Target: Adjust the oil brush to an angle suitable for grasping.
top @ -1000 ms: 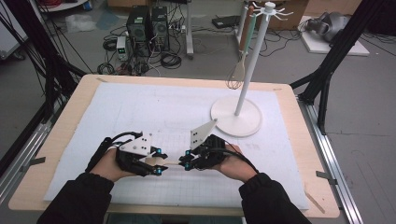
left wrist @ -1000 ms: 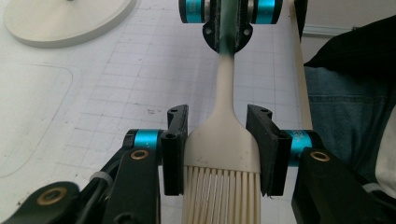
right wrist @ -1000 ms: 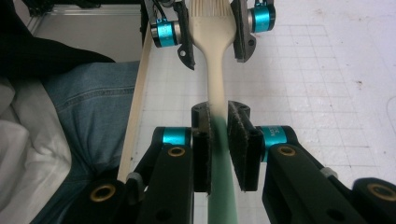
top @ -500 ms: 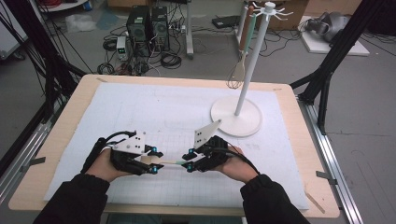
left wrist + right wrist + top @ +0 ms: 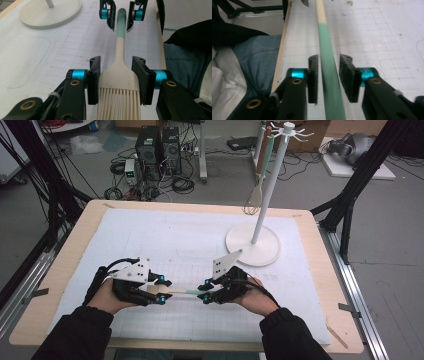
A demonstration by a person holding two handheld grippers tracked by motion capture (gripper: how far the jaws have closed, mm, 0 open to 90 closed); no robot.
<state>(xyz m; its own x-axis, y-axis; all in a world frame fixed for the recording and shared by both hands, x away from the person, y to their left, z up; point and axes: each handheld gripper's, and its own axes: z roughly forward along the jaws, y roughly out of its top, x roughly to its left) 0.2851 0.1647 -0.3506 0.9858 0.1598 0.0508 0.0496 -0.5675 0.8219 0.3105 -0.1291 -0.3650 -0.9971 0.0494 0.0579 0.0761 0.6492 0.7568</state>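
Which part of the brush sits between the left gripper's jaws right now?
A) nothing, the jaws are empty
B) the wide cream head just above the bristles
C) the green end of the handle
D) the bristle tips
B: in the left gripper view the left gripper has its pads pressed on both sides of the wide cream head of the brush, with the bristles below; the green handle end reaches out to the right gripper.

A white rack stand (image 5: 252,247) with a hanging whisk (image 5: 254,199) stands on the white mat (image 5: 165,232).
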